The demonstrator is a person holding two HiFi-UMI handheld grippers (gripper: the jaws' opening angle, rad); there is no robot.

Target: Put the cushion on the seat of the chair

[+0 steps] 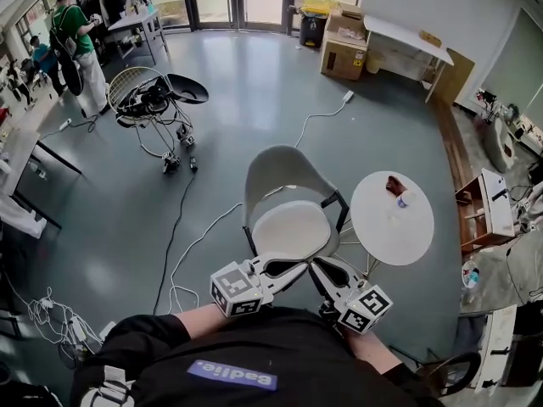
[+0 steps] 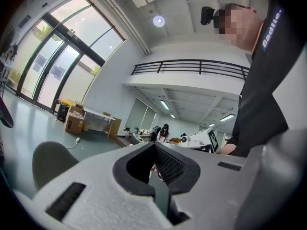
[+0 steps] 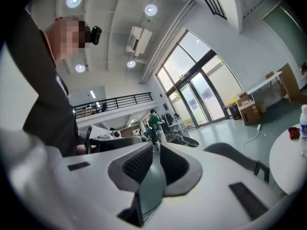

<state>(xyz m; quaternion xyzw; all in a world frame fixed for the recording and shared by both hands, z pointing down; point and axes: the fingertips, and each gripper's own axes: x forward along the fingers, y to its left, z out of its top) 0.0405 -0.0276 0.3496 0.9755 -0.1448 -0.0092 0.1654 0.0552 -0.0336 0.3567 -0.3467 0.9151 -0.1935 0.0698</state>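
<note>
Head view looks steeply down on a grey chair (image 1: 284, 168) standing on a smooth floor. A pale oval cushion (image 1: 293, 227) appears to lie flat on the chair's seat, filling most of it, so the task looks finished or nearly so.

Both grippers are held just in front of the chair, close to the person's body and clear of the cushion. The left gripper (image 1: 293, 266) is at the chair's front left, with its jaws closed and nothing between them. The right gripper (image 1: 321, 268) is at the front right. Its jaws are almost together with a thin gap, and they are empty too.

A round white table (image 1: 416, 236) stands just to the right of the chair. A white cable (image 1: 191, 244) trails over the floor to the chair's left.

Risks from here: the cushion seems to rest loose, so a gripper brushing its front edge could drag it off the seat. A knock against the chair could push it into the table, and a step to the left could catch the cable.
</note>
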